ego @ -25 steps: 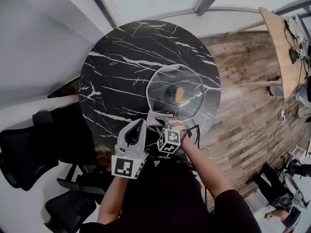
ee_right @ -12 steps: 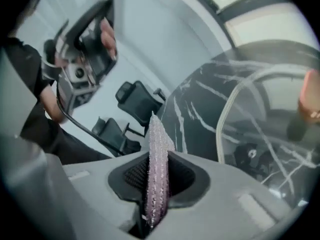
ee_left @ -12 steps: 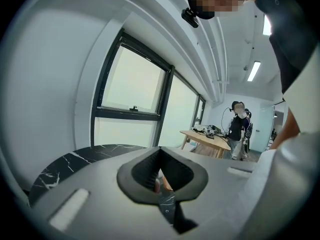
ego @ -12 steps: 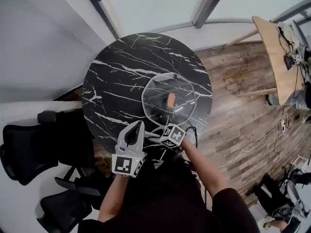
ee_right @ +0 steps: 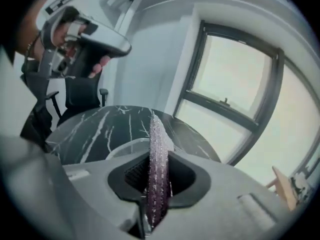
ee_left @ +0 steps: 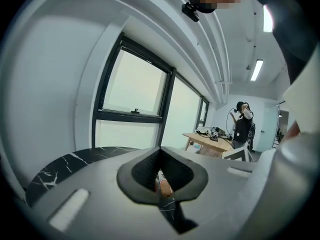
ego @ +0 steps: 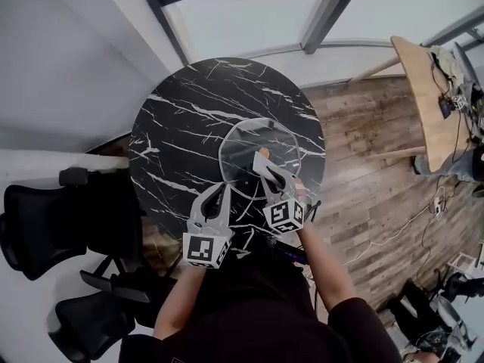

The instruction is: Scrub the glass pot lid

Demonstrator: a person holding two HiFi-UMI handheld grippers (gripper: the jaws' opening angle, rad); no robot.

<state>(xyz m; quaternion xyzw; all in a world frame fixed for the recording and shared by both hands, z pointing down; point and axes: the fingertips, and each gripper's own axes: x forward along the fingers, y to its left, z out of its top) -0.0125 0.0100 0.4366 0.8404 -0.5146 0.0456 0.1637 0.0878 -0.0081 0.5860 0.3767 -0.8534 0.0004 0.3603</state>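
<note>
The glass pot lid (ego: 240, 144) lies flat on the round black marble table (ego: 181, 119), right of its middle, with a wooden knob (ego: 263, 153) on top. My right gripper (ego: 262, 159) hovers over the lid's near half, tips close to the knob, shut on a thin purple glittery scrub cloth (ee_right: 157, 159) that stands up between its jaws. The lid's rim (ee_right: 120, 147) shows just beyond them. My left gripper (ego: 218, 193) is beside the lid's near-left edge, shut on nothing. Through its jaws (ee_left: 162, 184) I glimpse the orange knob.
Black office chairs (ego: 45, 225) stand left of the table. To the right is wooden floor with a cable (ego: 393, 218), and a wooden desk (ego: 423, 74) with gear. A person (ee_left: 243, 126) stands by that desk. Windows run behind the table.
My right gripper has moved from the table's near edge up and forward over the lid, toward the knob. The left gripper has stayed near the lid's near-left edge.
</note>
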